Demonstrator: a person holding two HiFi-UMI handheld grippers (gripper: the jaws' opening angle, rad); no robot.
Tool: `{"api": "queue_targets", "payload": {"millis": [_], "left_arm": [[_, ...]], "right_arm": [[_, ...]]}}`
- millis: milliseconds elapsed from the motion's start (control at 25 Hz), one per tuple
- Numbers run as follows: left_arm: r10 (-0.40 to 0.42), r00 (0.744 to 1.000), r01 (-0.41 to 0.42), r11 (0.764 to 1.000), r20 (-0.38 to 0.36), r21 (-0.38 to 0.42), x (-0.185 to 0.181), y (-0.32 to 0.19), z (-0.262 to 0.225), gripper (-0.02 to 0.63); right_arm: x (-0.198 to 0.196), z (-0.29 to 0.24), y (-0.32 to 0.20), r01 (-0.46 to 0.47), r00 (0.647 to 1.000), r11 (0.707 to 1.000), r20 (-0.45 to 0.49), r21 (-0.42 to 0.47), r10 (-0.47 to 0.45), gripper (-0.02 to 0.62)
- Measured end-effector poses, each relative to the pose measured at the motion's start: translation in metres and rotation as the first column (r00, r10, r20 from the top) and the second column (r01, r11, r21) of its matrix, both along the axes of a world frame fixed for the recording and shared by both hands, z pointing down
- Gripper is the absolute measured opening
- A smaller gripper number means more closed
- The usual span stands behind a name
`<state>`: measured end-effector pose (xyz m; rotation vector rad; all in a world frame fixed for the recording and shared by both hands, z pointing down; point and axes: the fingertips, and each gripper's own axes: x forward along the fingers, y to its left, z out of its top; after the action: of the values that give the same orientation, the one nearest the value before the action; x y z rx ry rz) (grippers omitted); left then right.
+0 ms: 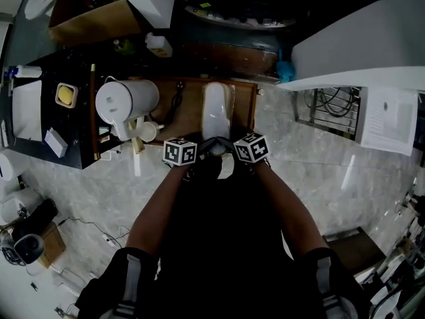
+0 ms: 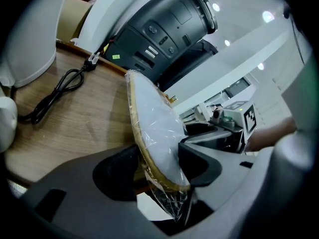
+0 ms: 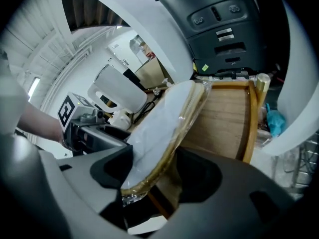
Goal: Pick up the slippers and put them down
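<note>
A pair of white slippers (image 1: 216, 113) with tan soles, wrapped in clear plastic, stands on edge over a low wooden table (image 1: 189, 93). Both grippers hold its near end. My left gripper (image 1: 204, 149) is shut on the slippers (image 2: 152, 128), its jaws pressing both flat sides (image 2: 159, 168). From the other side, my right gripper (image 1: 230, 149) is shut on the same slippers (image 3: 159, 128), with the heel end between its jaws (image 3: 154, 176). Crumpled plastic hangs below each grip. Each gripper view shows the other gripper close alongside.
A white jug (image 1: 124, 102) and a black cable (image 1: 176, 100) lie on the wooden table's left part. A black counter (image 1: 66, 135) stands at the left, a wire rack (image 1: 332, 108) at the right. A dark machine (image 2: 164, 29) looms behind the table. Marble floor surrounds it.
</note>
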<state>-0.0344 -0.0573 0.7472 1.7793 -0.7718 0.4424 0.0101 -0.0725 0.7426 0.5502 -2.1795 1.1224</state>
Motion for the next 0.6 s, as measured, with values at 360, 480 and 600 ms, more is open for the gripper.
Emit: {"api": "queue_targets", "payload": {"millis": [360, 480, 600], "left_arm": [[0.007, 1.0, -0.006, 0.996, -0.012, 0.09, -0.001, 0.001, -0.036, 0.261], [0.054, 0.998, -0.055, 0.99, 0.014, 0.132, 0.001, 0.002, -0.051, 0.261], [0.082, 0.996, -0.085, 0.98, 0.021, 0.182, 0.001, -0.002, -0.07, 0.261]], "right_arm": [[0.0, -0.038, -0.001, -0.015, 1.0, 0.994, 0.024, 0.111, 0.012, 0.278], [0.002, -0.053, 0.002, -0.043, 0.999, 0.992, 0.032, 0.117, 0.039, 0.272], [0.003, -0.071, -0.001, -0.087, 0.995, 0.986, 0.058, 0.139, 0.08, 0.268]]}}
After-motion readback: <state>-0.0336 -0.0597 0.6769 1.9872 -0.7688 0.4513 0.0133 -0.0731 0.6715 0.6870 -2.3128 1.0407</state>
